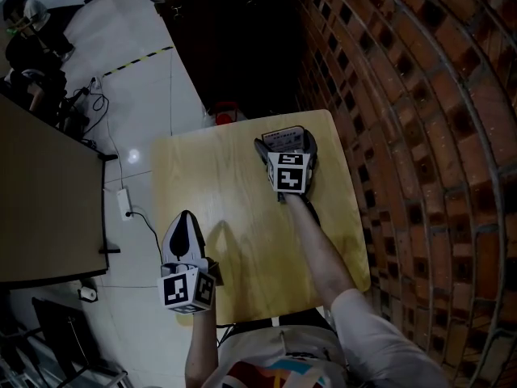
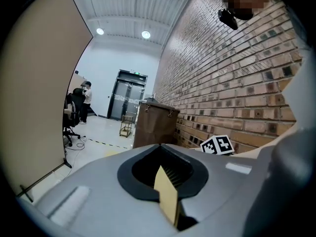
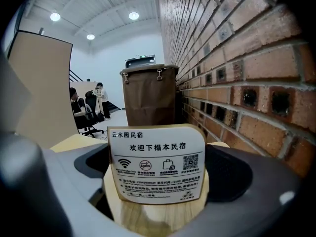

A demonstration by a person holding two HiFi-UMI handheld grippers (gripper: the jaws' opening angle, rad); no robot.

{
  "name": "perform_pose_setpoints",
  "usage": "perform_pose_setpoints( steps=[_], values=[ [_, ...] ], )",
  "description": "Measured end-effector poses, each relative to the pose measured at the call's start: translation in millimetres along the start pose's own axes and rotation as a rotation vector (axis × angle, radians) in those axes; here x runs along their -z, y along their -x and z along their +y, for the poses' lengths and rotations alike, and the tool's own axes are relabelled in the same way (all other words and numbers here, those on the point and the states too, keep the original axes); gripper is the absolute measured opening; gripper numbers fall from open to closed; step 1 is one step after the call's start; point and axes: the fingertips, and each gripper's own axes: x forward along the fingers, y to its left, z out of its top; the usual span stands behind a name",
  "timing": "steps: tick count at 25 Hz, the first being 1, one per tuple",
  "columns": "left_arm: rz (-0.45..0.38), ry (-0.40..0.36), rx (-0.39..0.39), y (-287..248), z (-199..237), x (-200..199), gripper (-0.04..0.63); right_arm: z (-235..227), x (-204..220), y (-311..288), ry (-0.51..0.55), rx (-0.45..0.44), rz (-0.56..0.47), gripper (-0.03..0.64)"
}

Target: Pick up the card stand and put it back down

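From your head camera, the right claw (image 1: 285,147) and its marker cube (image 1: 290,172) cover most of the card stand (image 1: 283,138); only the card's top strip shows. In the right gripper view its wooden base (image 3: 154,216) runs off the bottom edge. The card's lower print is too small to read.

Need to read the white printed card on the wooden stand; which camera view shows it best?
The right gripper view: the wooden card stand sits between the right gripper's jaws, print facing the camera. The head view shows only its foreshortened top at the far end of the wooden table. The left gripper view does not show it.
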Motion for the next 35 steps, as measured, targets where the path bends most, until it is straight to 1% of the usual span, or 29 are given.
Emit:
perform_pose_setpoints(
  steps=[5, 9, 12, 15, 17, 20, 23, 27, 32, 35],
  values=[
    [-0.017, 0.003, -0.009, 1.3, 0.8, -7.4, 0.006, -0.2, -3.1, 7.6, 0.019, -0.010, -0.021, 0.575],
    [-0.047, 0.000, -0.016, 4.3, -0.5, -21.5, 0.006, 2.7, -25.1, 36.7, 0.068, -0.012, -0.116, 0.563],
    [-0.072, -0.001, -0.015, 8.4, -4.9, -31.9, 0.006, 8.1, -47.2, 72.1, 0.078, -0.029, -0.197, 0.563],
    [-0.122, -0.002, 0.000, 14.0, -11.6, -42.0, 0.005, 13.6, -70.2, 115.6, 0.083, -0.053, -0.287, 0.563],
    [-0.141, -0.005, 0.005, 18.0, -19.5, -51.8, 0.005, 16.4, -84.3, 146.2, 0.082, -0.067, -0.342, 0.563],
    [-0.167, -0.014, 0.018, 26.2, -31.9, -63.2, 0.005, 21.9, -94.9, 190.8, 0.084, -0.087, -0.400, 0.563],
    [-0.202, -0.038, 0.031, 37.6, -43.6, -71.6, 0.006, 26.6, -92.9, 229.6, 0.078, -0.096, -0.422, 0.563],
    [-0.245, -0.069, 0.047, 49.0, -56.8, -83.0, 0.005, 25.5, -87.2, 266.4, 0.041, -0.087, -0.435, 0.563],
    [-0.271, -0.094, 0.062, 60.6, -64.2, -89.1, 0.005, 29.4, -87.3, 288.0, 0.022, -0.100, -0.453, 0.561],
    [-0.269, -0.100, 0.072, 64.5, -65.8, -86.8, 0.005, 34.6, -91.0, 294.4, 0.028, -0.115, -0.467, 0.561]
  ],
)
